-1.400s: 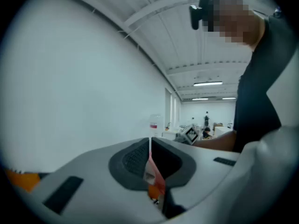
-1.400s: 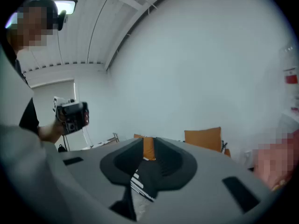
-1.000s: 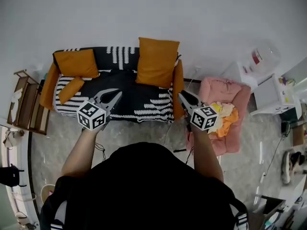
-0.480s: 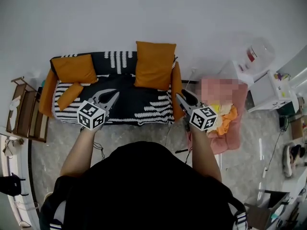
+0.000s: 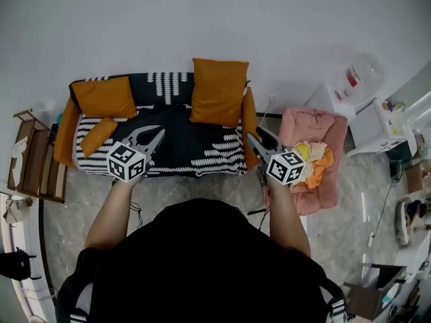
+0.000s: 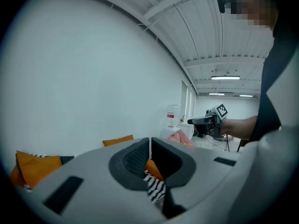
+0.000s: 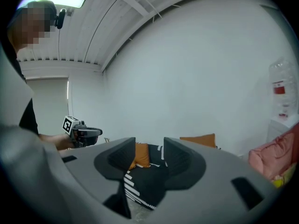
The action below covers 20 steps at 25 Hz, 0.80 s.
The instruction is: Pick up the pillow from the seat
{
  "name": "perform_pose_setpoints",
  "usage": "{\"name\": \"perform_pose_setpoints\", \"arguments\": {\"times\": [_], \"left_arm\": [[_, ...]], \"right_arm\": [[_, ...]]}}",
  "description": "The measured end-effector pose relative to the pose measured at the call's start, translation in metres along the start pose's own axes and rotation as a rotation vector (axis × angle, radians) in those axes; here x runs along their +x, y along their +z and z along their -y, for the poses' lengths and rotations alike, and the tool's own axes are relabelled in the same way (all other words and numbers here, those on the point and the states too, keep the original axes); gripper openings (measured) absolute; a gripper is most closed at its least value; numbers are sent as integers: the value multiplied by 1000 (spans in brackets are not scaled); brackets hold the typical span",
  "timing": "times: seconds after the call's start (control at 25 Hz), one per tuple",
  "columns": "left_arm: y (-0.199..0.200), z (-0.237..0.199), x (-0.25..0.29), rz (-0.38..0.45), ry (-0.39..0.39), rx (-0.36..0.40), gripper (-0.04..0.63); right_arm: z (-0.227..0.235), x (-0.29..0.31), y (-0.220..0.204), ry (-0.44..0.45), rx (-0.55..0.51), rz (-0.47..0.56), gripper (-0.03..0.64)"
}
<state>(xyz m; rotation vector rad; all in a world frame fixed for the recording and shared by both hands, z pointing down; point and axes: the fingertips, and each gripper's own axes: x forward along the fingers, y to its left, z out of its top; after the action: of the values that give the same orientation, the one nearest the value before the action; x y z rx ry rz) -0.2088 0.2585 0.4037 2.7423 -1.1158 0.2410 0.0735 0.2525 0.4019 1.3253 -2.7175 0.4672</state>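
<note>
A large orange pillow (image 5: pixel 219 91) leans upright against the backrest at the right end of the black-and-white sofa (image 5: pixel 202 150). A second orange pillow (image 5: pixel 104 97) and a small orange bolster (image 5: pixel 98 135) lie at the left end. My left gripper (image 5: pixel 156 135) hovers in front of the seat's middle, shut and empty (image 6: pixel 149 148). My right gripper (image 5: pixel 258 140) hangs by the sofa's right orange arm; its jaws are opening with nothing between them (image 7: pixel 149 146). Through their gap the left-end pillow (image 7: pixel 141 154) shows far off.
A pink armchair (image 5: pixel 324 128) heaped with clothes stands right of the sofa. A wooden side table (image 5: pixel 34 155) is at the left. A water dispenser (image 5: pixel 360 79) and white cabinets stand at the far right. A cable lies on the floor by my right arm.
The head view has shifted slightly. Both grippers stay about where they were in front of the sofa, and the right one's jaws look a little wider apart.
</note>
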Motion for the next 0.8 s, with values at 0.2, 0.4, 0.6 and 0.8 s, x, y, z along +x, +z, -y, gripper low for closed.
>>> {"name": "perform_pose_setpoints", "arguments": {"times": [0.2, 0.4, 0.6, 0.8], "left_arm": [[0, -6, 7, -5, -9, 0, 12], [-3, -15, 13, -13, -7, -9, 12], [-3, -21, 25, -21, -4, -2, 12], [1, -26, 34, -26, -2, 3, 12]], "right_arm": [[7, 5, 4, -11, 3, 4, 192], [13, 13, 2, -3, 18, 9, 212], [28, 20, 4, -6, 28, 13, 219], [41, 24, 6, -15, 32, 15, 224]]}}
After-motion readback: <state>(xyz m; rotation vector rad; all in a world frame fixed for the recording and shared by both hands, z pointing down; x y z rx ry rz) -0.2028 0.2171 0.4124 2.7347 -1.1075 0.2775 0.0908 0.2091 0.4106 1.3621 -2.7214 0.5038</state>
